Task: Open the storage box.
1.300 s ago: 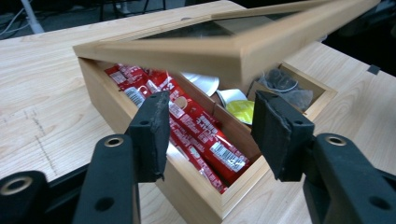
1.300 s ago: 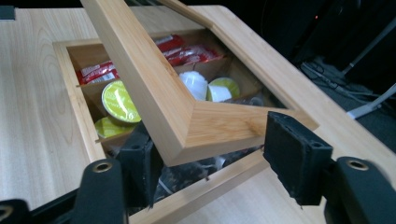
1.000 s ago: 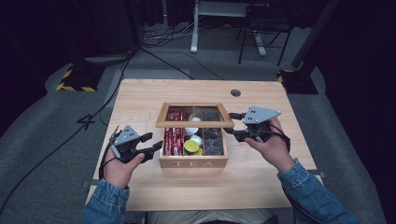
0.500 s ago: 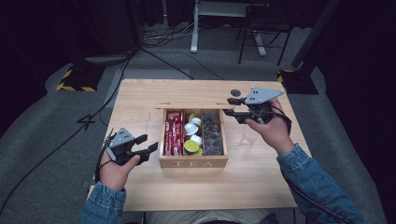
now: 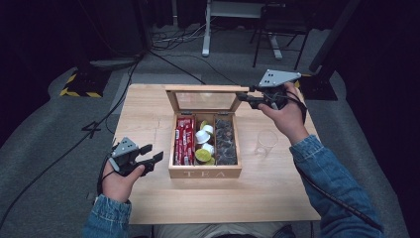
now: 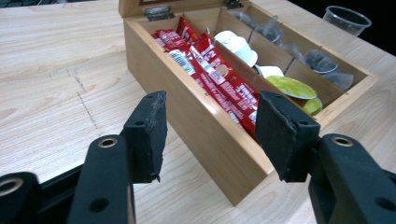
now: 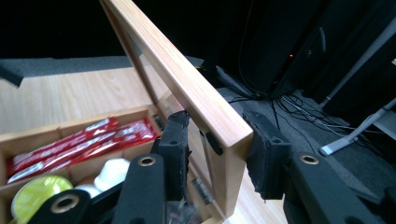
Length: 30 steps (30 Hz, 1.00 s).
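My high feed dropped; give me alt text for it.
The right gripper holds the tea box's glass lid upright by its right corner, jaws just closing on it. The box shows red sachets, pods and bags; a cup stands right, the left gripper waits left.

Raised lid (image 5: pixel 207 99) blocks the box's (image 5: pixel 205 172) far side; near side open.

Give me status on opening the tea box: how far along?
Mostly done: the lid stands raised, so the red sachets and pods are exposed. In hand: the right tool straddles the lid's corner, its jaws just closing. The left tool waits open beside the box. Left: release the lid; the cup is empty.
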{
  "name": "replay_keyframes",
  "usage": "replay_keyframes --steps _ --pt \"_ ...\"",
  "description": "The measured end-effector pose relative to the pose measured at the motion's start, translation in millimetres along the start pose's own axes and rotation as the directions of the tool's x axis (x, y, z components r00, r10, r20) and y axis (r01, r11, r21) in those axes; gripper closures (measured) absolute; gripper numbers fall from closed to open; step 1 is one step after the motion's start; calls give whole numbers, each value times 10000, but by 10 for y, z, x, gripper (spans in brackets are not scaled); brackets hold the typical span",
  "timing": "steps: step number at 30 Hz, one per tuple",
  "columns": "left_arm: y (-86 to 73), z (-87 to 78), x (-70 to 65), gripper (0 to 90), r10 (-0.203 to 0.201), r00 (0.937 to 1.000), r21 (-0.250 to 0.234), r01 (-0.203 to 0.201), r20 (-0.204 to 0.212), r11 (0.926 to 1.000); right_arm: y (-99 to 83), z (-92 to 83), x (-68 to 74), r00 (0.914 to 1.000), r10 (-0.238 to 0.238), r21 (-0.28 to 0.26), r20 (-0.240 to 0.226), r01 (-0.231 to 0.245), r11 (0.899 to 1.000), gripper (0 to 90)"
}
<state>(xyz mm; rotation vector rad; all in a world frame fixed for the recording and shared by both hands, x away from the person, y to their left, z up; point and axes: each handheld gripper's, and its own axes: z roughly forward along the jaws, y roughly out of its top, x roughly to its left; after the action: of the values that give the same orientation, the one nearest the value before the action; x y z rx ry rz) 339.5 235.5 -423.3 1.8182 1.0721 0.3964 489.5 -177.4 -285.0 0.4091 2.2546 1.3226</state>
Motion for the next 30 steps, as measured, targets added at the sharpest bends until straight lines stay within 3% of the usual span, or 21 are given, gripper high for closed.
replay_keyframes --steps 6,16,22,25,30 --pt "-22 62 44 360 -41 9996 180 46 -277 9998 49 115 -195 9979 596 -271 241 -589 9979 614" --pt "-47 123 97 359 33 9996 527 -18 -293 9986 134 317 -437 9919 1097 -148 639 -1090 9939 575" --pt "-54 112 115 357 -29 9996 510 43 -285 9987 115 475 -570 9818 1736 -270 764 -1721 9847 543" --pt "-56 103 130 358 -45 9995 494 61 -315 9988 34 628 -629 9744 2132 -142 709 -2127 9770 484" --pt "-55 102 131 357 -34 9996 494 48 -293 9988 -17 733 -676 9670 2373 -178 931 -2367 9714 473"
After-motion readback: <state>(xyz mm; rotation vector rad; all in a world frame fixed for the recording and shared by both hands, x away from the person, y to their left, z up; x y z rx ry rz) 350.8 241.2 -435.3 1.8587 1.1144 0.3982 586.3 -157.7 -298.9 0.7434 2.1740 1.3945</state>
